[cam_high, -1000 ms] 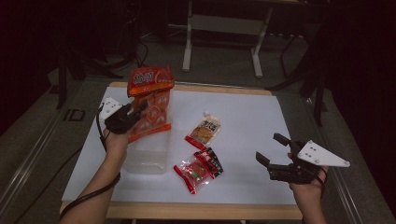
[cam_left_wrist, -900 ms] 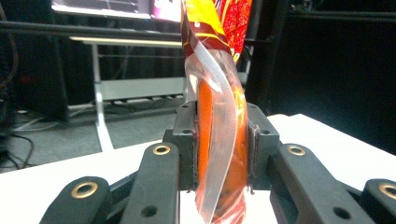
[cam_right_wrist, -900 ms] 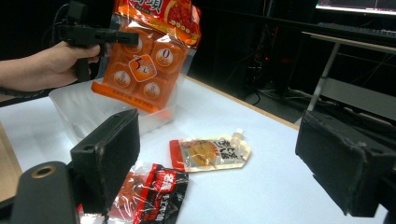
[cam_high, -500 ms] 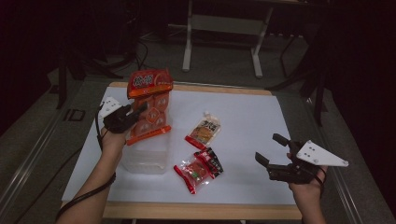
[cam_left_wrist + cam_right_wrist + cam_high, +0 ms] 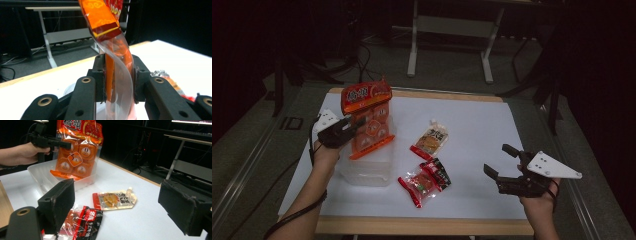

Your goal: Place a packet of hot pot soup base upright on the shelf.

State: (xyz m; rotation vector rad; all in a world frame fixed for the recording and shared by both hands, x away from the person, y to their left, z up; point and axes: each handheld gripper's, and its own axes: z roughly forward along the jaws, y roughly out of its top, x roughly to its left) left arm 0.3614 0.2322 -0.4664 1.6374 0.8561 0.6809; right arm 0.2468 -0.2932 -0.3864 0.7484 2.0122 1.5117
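Left gripper (image 5: 346,131) clamps the edge of the orange snack bag (image 5: 368,116), jaws closed on its clear side seam; in the left gripper view the film (image 5: 119,75) bows between the two pads. Bag hangs upright above the clear plastic bin (image 5: 364,172) at the table's left side, its lower edge at about the level of the bin's rim — whether it touches the bin is hard to tell from above. Bag: glossy orange, red header band with pale characters across the top, transparent lower panel showing several small orange packets (image 5: 75,157) inside, each with a round label. Top of the bag tilts slightly toward the table's far edge.

Right gripper (image 5: 505,162) held low over the table's near right, jaws spread wide, nothing between them. Red snack packet (image 5: 424,181) and a pale spouted pouch (image 5: 430,140) lie flat on the white table (image 5: 482,125), between bin and right gripper.
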